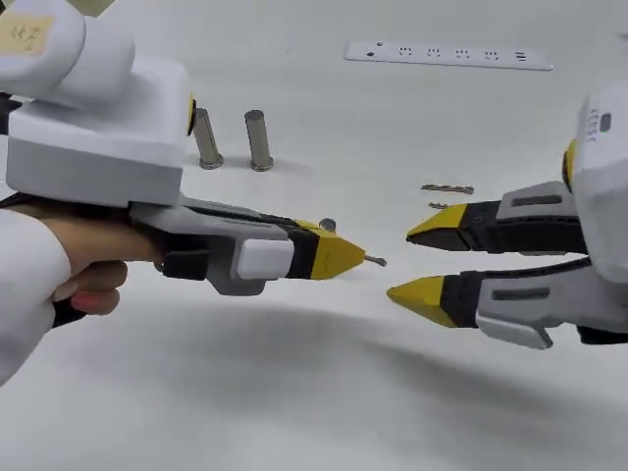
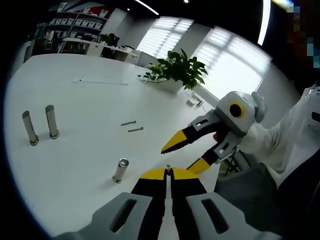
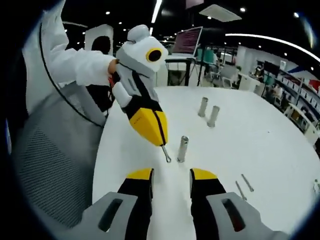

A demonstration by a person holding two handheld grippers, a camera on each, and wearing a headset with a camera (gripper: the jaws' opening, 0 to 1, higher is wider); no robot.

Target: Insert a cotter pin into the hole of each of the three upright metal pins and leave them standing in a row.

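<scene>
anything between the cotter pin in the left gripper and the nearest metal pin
Nothing visible: the cotter pin hangs right beside the nearest metal pin, open gap between. The right gripper is off to one side.

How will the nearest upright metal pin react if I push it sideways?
The nearest metal pin is tall and narrow on a small base, so a sideways push from the cotter pin would probably tip it. Being round, it would then likely roll on the smooth table. It looks solid metal, so probably stiff.
</scene>
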